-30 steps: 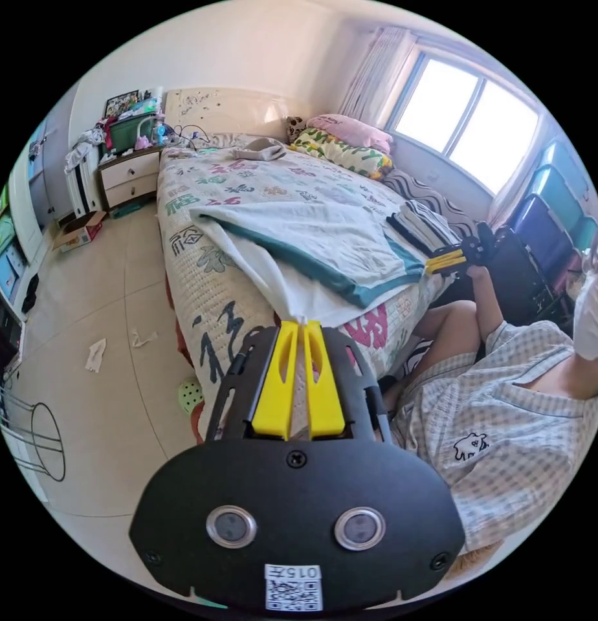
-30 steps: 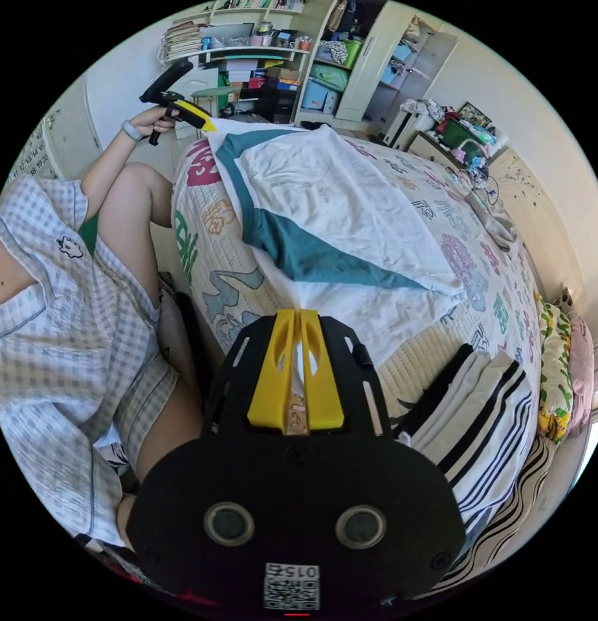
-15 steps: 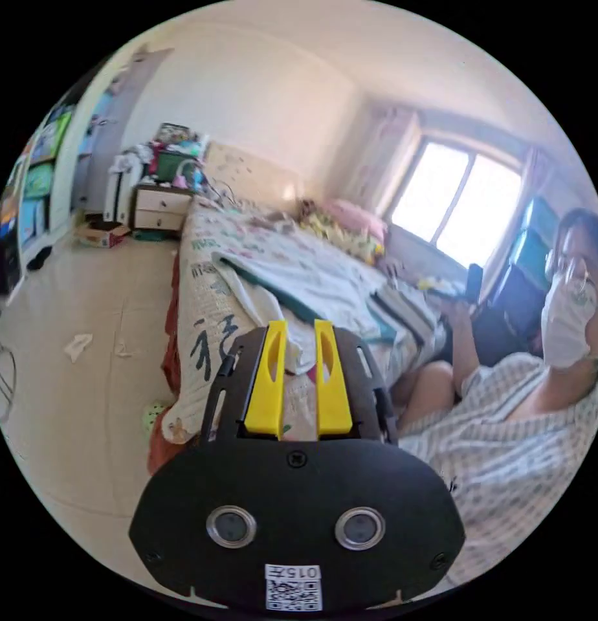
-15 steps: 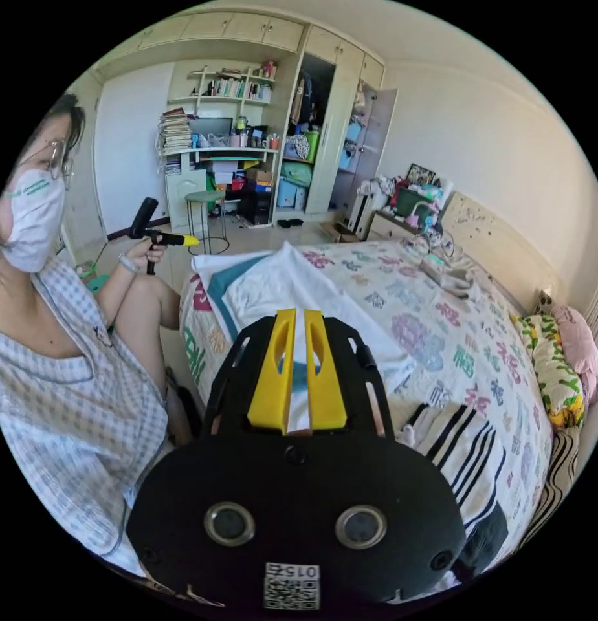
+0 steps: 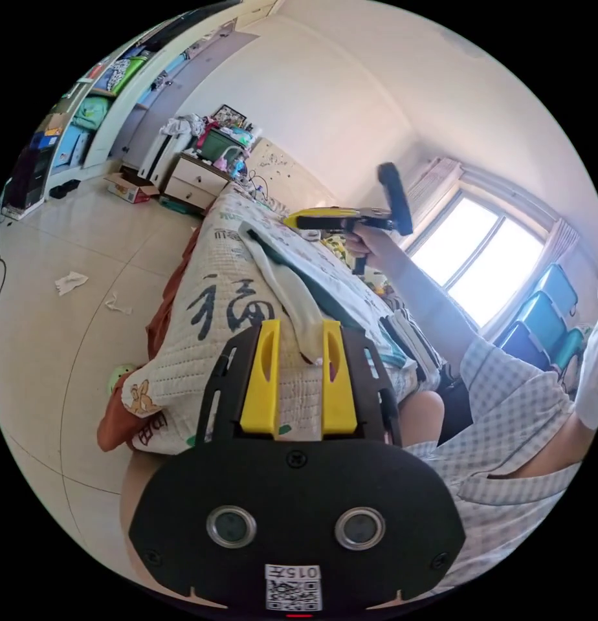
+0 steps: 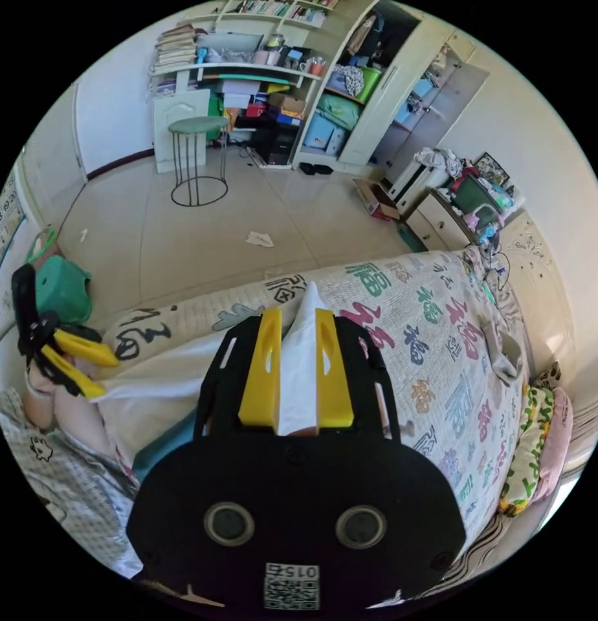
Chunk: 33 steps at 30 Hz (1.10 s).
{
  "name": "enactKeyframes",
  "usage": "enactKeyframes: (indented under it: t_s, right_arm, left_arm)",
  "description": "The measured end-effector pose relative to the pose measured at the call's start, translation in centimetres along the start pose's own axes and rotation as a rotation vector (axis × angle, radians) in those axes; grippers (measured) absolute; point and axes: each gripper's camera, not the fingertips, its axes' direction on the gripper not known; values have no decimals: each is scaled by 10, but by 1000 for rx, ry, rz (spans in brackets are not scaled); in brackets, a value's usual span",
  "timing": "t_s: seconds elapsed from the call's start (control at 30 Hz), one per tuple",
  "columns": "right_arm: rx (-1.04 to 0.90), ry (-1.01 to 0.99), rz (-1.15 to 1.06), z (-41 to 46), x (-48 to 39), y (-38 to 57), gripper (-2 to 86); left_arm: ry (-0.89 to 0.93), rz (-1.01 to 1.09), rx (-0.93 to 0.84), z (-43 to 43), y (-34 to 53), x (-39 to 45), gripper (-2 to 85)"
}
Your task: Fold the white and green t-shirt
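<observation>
The white and green t-shirt (image 5: pixel 281 275) lies on the bed, one white edge hanging over the near side. In the left gripper view, my left gripper (image 5: pixel 300 326) is open just off the bed's edge, with the end of that hanging edge showing between its jaws. A hand holds my right gripper (image 5: pixel 289 222) above the far part of the shirt. In the right gripper view, my right gripper (image 6: pixel 298 315) is open over the t-shirt (image 6: pixel 156 388), white cloth visible in the gap. The left gripper (image 6: pixel 110 378) sits at the shirt's left end, jaws spread.
The bed's quilt (image 6: pixel 435 323) carries large printed characters. Folded striped clothes (image 5: pixel 409 330) and pillows (image 6: pixel 538 440) lie on it. A round stool (image 6: pixel 197 126), a nightstand (image 5: pixel 192 184) and paper scraps (image 5: pixel 71 281) are on or beside the tiled floor. A person's checked shirt (image 5: pixel 506 414) is at the right.
Both grippers were shut on the shirt's corners a second ago and have since opened and let go. The right one rose over the bed; the left dropped beside the bed's edge.
</observation>
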Motion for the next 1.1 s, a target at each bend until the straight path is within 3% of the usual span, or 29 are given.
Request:
enactKeyframes:
  t_s: [0.13, 0.27, 0.53, 0.67, 0.87, 1.0, 1.1]
  right_arm:
    - [-105, 39, 11, 42, -2, -41, 84]
    - [-211, 67, 21, 78, -5, -76, 11]
    - [-183, 128, 166, 91, 15, -105, -4]
    - [-189, 56, 58, 84, 11, -116, 25]
    - [-227, -5, -242, 55, -14, -142, 64]
    - [-446, -73, -214, 87, -16, -155, 57]
    - [-434, -105, -187, 90, -13, -156, 22]
  left_arm:
    - [83, 12, -29, -4, -2, -14, 23]
    - [42, 22, -2, -14, -6, -21, -6]
    - [62, 48, 9, -26, 1, -24, -5]
    - [52, 56, -69, -18, 6, -27, 29]
    - [256, -110, 103, -28, 10, -62, 73]
    - [162, -53, -32, 4, 1, -44, 72]
    - [76, 3, -38, 10, 4, -30, 19]
